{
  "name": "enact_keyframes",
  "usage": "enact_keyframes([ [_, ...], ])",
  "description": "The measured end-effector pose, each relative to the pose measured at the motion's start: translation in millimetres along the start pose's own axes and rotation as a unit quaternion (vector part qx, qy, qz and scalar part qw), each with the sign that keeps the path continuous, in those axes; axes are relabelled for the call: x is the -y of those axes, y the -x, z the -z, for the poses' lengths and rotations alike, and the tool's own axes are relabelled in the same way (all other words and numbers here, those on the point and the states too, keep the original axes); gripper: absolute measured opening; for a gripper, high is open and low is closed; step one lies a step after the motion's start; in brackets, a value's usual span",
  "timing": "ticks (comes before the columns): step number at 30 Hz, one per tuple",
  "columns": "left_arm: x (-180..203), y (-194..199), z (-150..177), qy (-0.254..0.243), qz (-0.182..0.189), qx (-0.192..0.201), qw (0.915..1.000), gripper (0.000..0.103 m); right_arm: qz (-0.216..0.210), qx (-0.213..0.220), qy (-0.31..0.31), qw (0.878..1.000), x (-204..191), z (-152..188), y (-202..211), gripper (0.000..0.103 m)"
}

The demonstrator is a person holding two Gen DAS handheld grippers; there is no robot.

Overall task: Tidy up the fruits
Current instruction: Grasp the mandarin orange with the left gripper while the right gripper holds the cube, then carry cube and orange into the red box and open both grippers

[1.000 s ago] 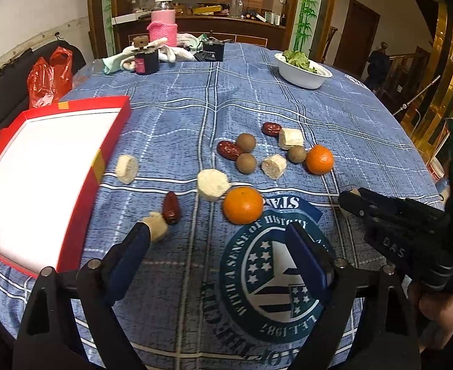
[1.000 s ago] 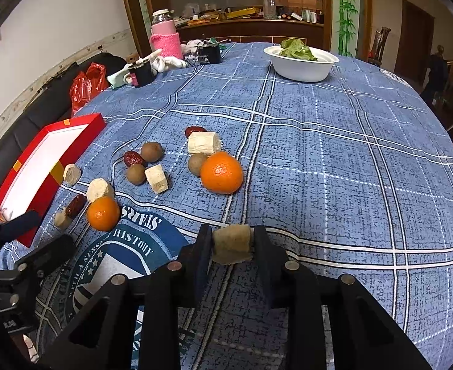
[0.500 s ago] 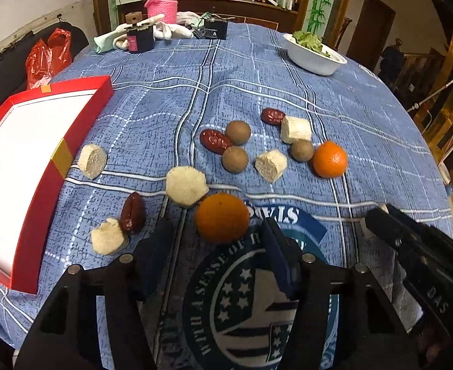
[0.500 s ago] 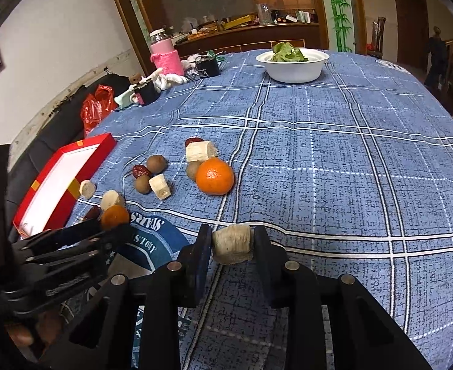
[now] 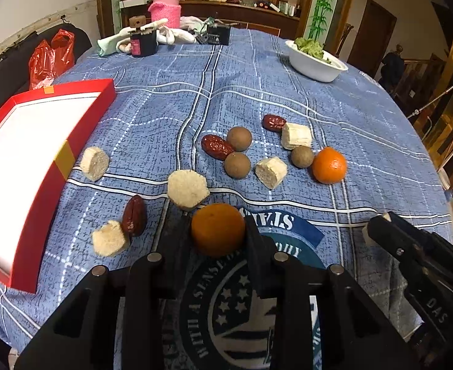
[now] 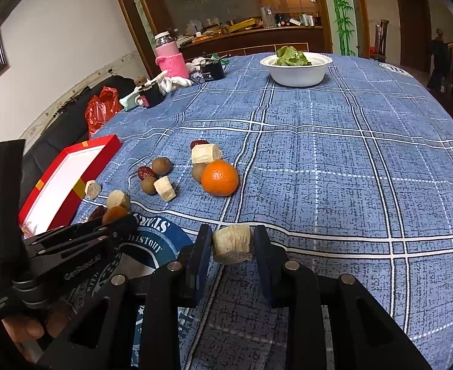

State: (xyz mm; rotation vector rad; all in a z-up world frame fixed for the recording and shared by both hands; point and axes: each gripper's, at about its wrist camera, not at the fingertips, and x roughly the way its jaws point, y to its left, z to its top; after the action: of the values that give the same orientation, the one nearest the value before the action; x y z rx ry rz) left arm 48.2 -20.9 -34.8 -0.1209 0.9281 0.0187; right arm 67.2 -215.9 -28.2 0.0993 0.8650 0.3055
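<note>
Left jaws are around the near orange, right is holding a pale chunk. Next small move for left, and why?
Probably lift the near orange straight up. The left gripper has its jaws against both sides of it, so the grasp looks set. The pale chunk sits right behind it and the red tray lies to the left, so clear the chunk before carrying over.

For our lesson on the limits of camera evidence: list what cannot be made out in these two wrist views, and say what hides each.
1. Near orange, left wrist view: its lower part sits behind the left gripper.
2. Same orange, right wrist view: mostly blocked by that gripper.
3. Pale chunk: its sides are covered by the right gripper.
4. Red box: cut off by the left edge.
</note>
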Motion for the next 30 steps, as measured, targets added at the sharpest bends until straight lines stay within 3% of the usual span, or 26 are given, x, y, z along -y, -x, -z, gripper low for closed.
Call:
enact_keyframes([
  [17,0,34,13,-0.017,0.022,0.038,0.9989,0.03,0.068,0.001,0.018,0.998,-21,15,18,0.029],
  [30,-18,53,15,-0.003,0.02,0.056,0.9982,0.03,0.072,0.007,0.036,0.997,-42,15,23,0.029],
])
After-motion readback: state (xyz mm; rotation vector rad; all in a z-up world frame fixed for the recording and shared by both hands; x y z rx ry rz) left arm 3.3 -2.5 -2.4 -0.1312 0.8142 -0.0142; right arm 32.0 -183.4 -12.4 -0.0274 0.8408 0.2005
